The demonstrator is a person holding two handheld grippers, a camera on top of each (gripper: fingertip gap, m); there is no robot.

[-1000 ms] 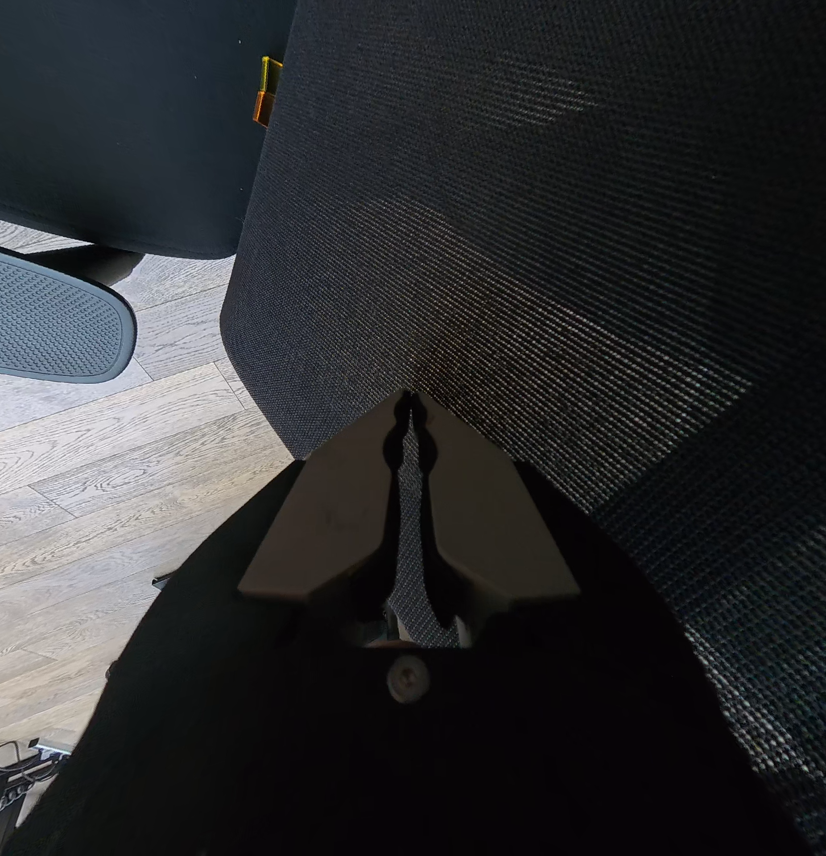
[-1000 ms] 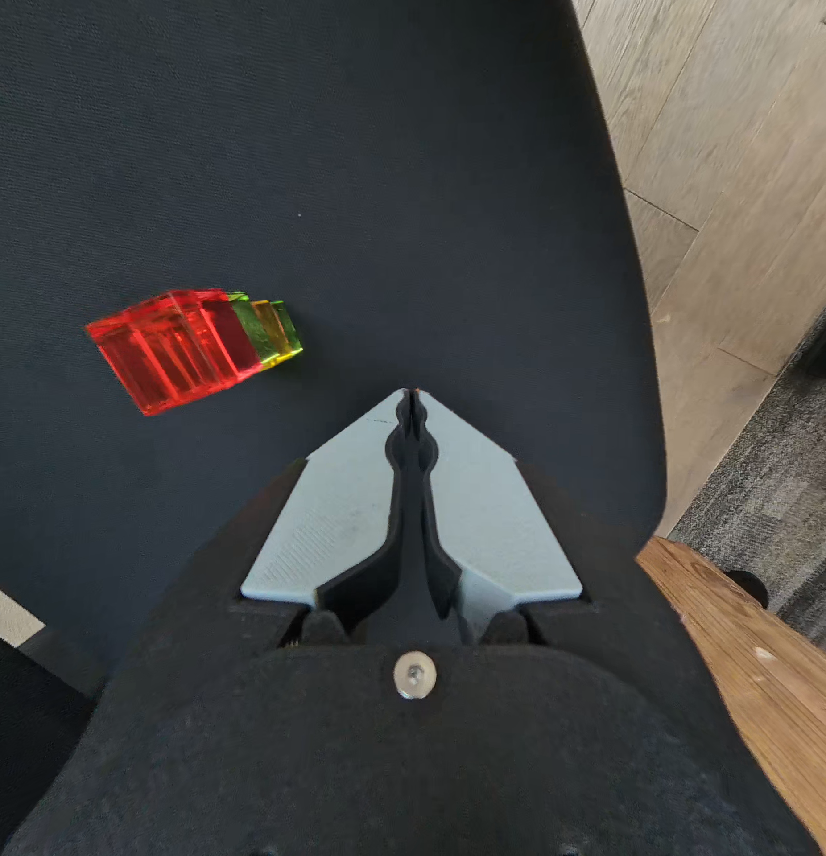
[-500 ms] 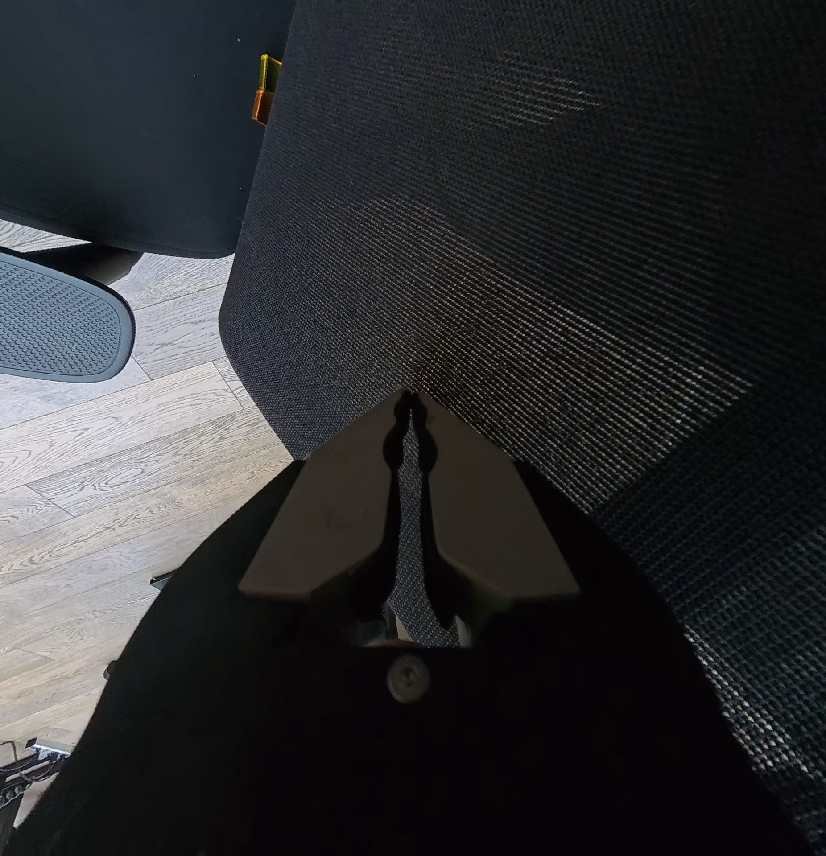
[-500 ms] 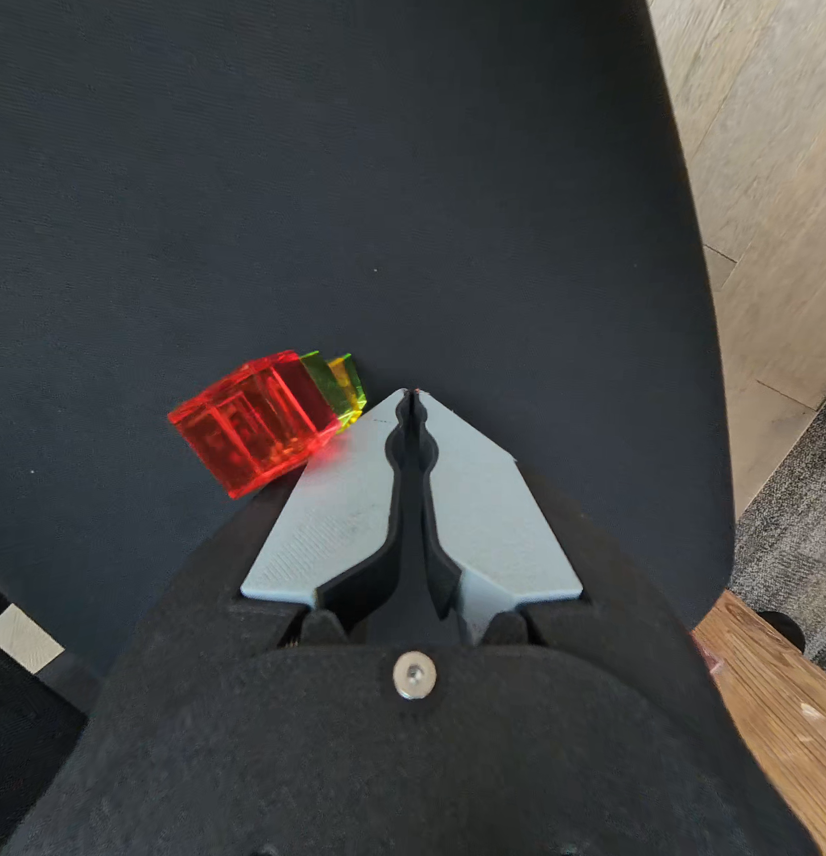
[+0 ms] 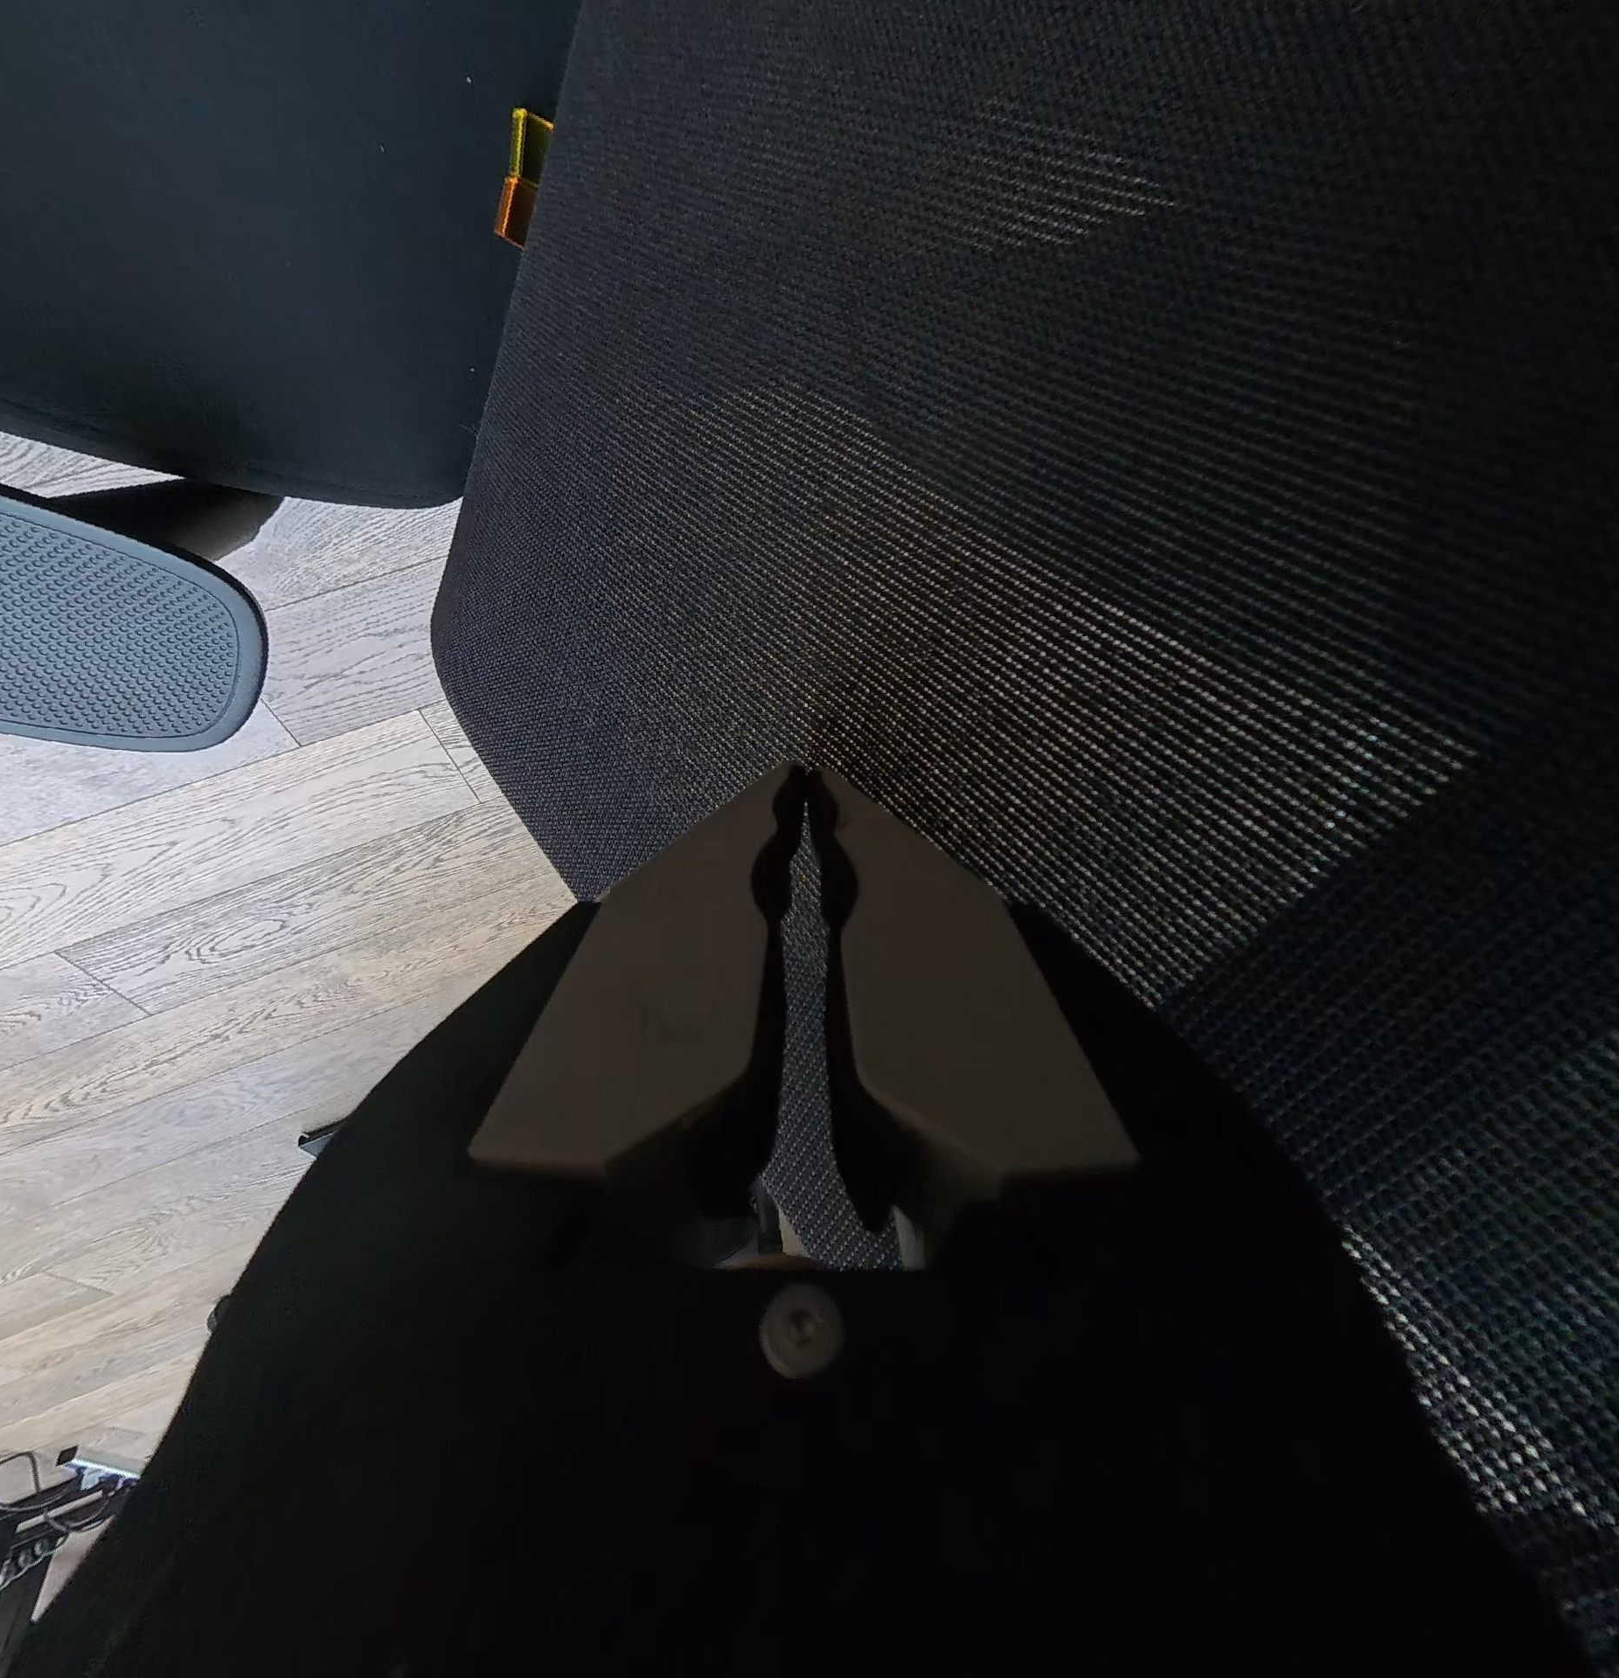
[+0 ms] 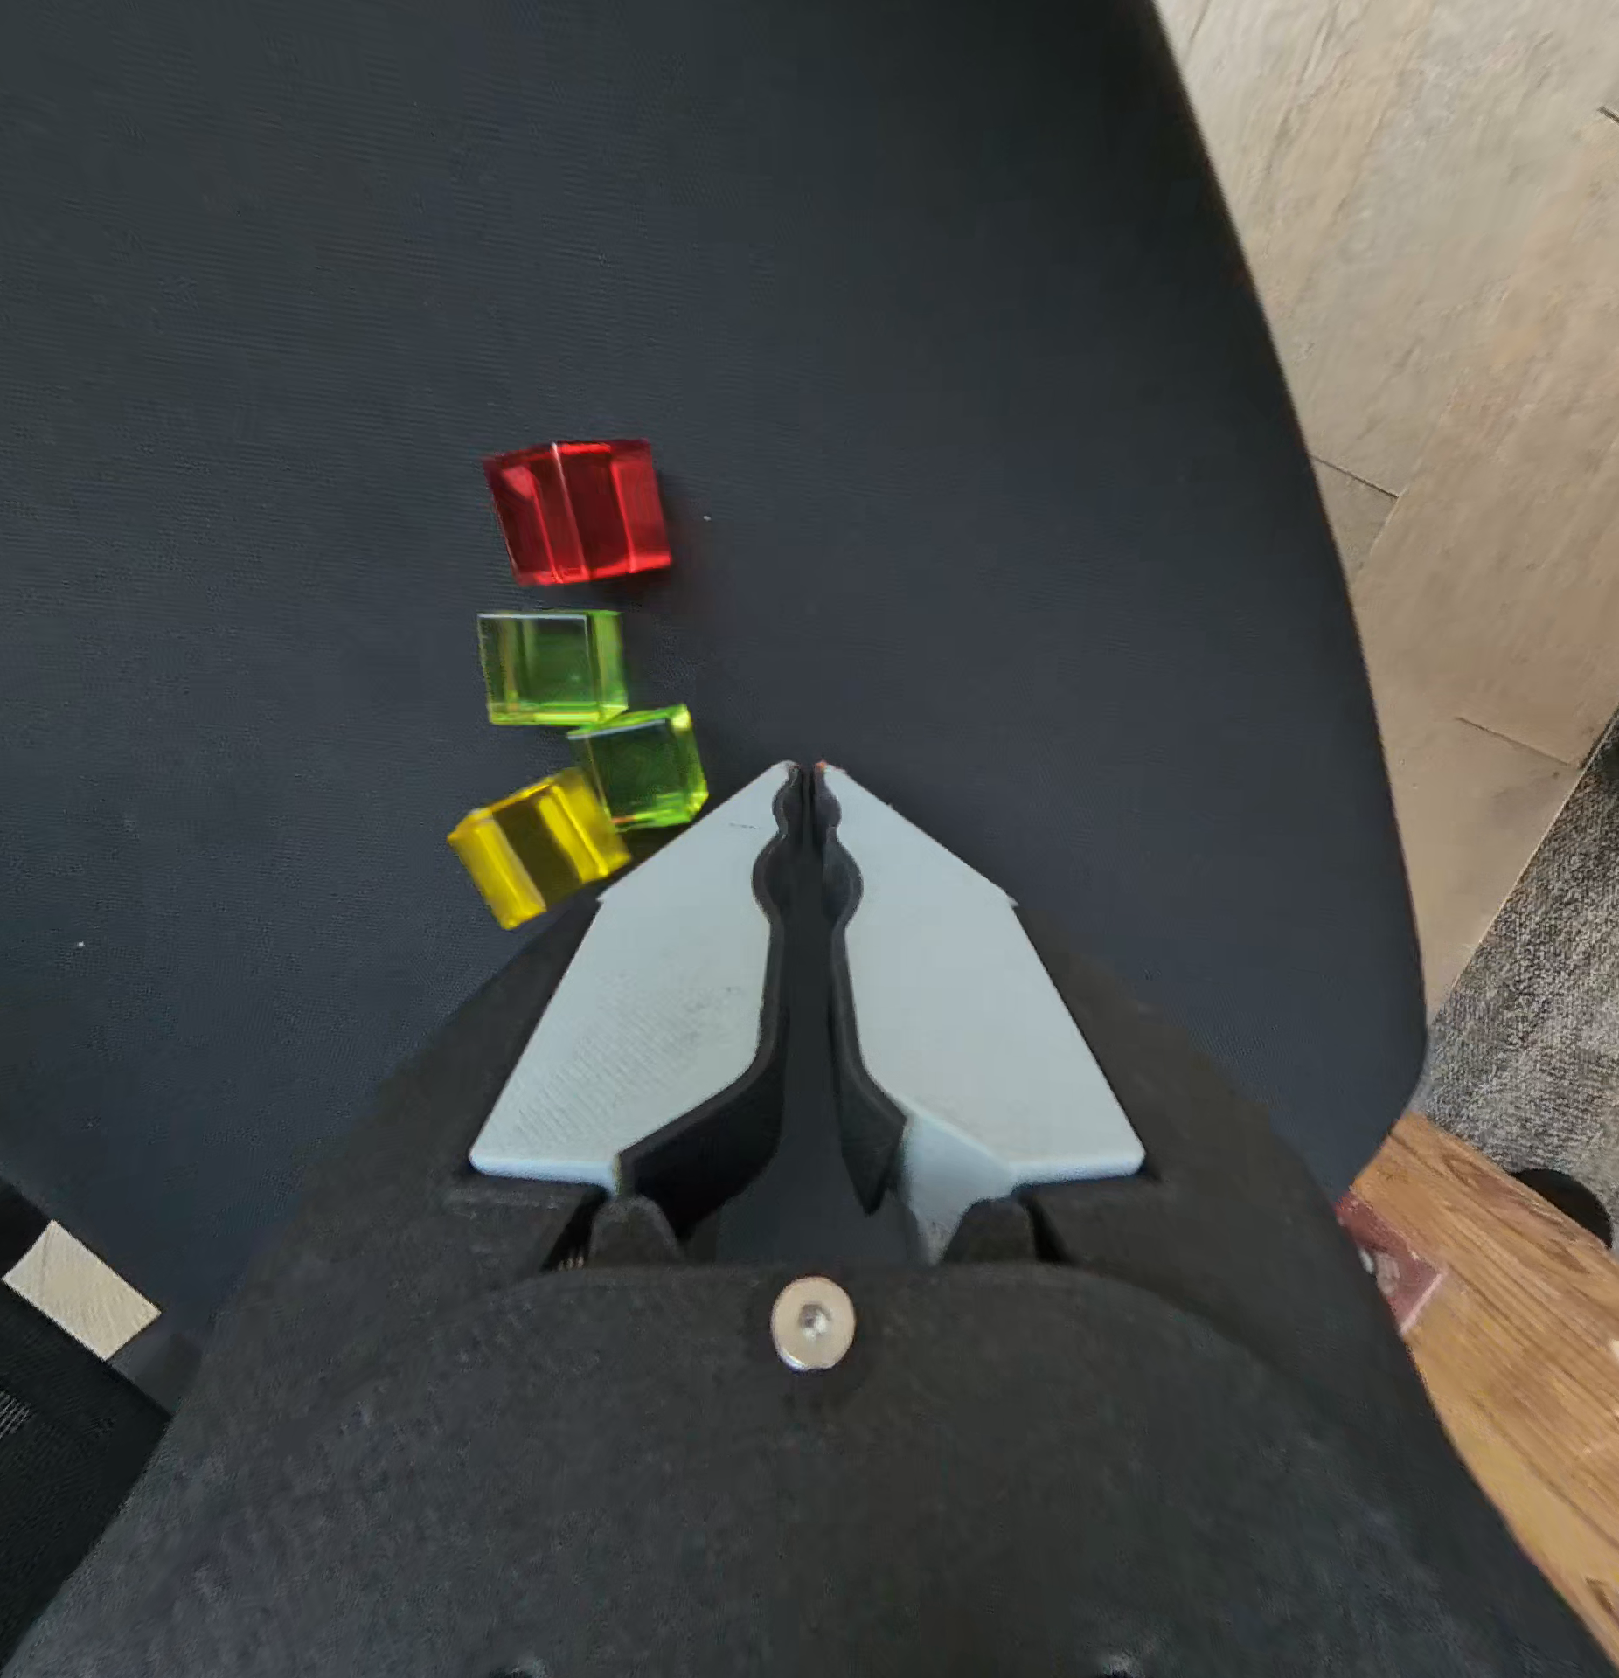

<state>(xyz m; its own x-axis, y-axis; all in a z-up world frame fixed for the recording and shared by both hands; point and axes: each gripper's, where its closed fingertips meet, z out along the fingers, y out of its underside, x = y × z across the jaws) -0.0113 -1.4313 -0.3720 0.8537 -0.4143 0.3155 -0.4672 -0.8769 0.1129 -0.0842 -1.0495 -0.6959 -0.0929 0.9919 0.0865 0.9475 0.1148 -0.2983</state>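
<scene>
Only our right wrist view shows four cubes on the chair seat [image 6: 878,272]: our right tongs [image 6: 806,770], closed and empty, sit beside the darker green cube [image 6: 642,767]. Our left tongs [image 5: 806,792], nearly closed and empty, face a mesh chair back [image 5: 1060,454].

Left wrist view: looks forward and down along its fingers [image 5: 661,981], very near the dark mesh chair back [image 5: 1060,454], which fills most of the picture.
Left view edges: wood-plank floor [image 5: 197,908] and a grey armrest pad [image 5: 88,636] at left; a dark seat [image 5: 197,227] beyond at top left.
Right wrist view: looks steeply down over its fingers [image 6: 642,999] onto the dark seat [image 6: 878,272], near it.
Right view edges: pale floor [image 6: 1469,363] at right, wooden tabletop [image 6: 1514,1362] at lower right.
Shared: the seat, and probably the coloured blocks [image 6: 552,667], seen as a sliver [image 5: 526,145] past the chair back.
</scene>
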